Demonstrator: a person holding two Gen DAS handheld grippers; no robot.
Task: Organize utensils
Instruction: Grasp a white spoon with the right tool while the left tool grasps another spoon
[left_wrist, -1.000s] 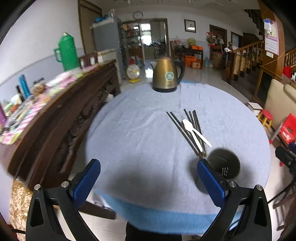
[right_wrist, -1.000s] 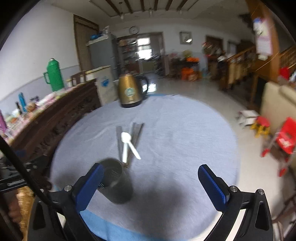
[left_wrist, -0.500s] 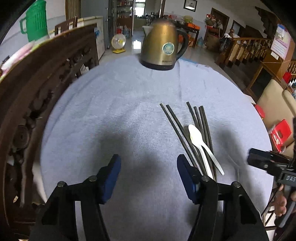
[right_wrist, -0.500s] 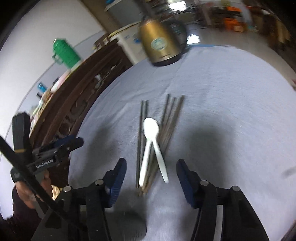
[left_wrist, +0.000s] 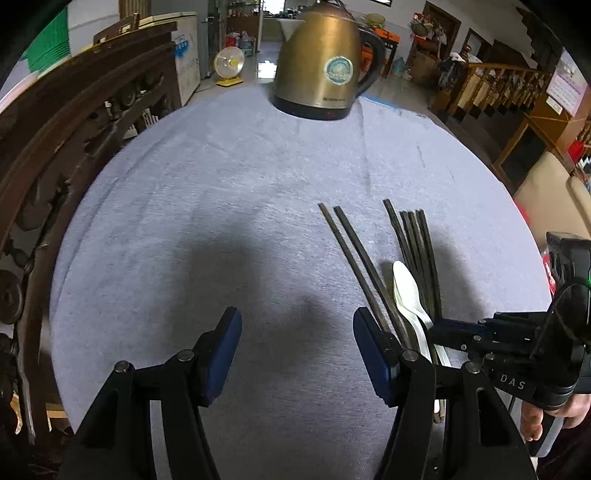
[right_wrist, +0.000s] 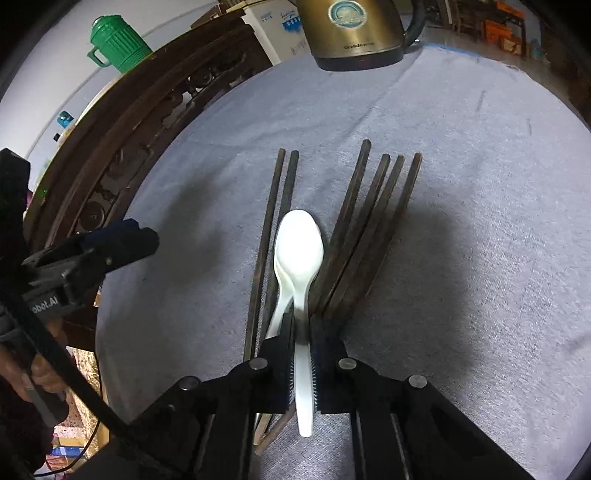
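Note:
Two white spoons lie stacked on the grey-blue tablecloth, between a pair of dark chopsticks on their left and several more chopsticks on their right. My right gripper points down at them. Its jaws are closing, and the pads press on the handle of the upper white spoon. In the left wrist view the spoons and chopsticks lie to the right of my left gripper. It hovers part-open over bare cloth with nothing between its fingers. The right gripper shows at that view's right side.
A brass-coloured electric kettle stands at the far edge of the round table. A carved dark wooden sideboard runs along the left, with a green jug on it. A person's hand holds the right gripper.
Both grippers came down and forward over the table toward the utensils. The left jaws narrowed from wide open. The right jaws closed onto the spoon handle. The dark cup left view.

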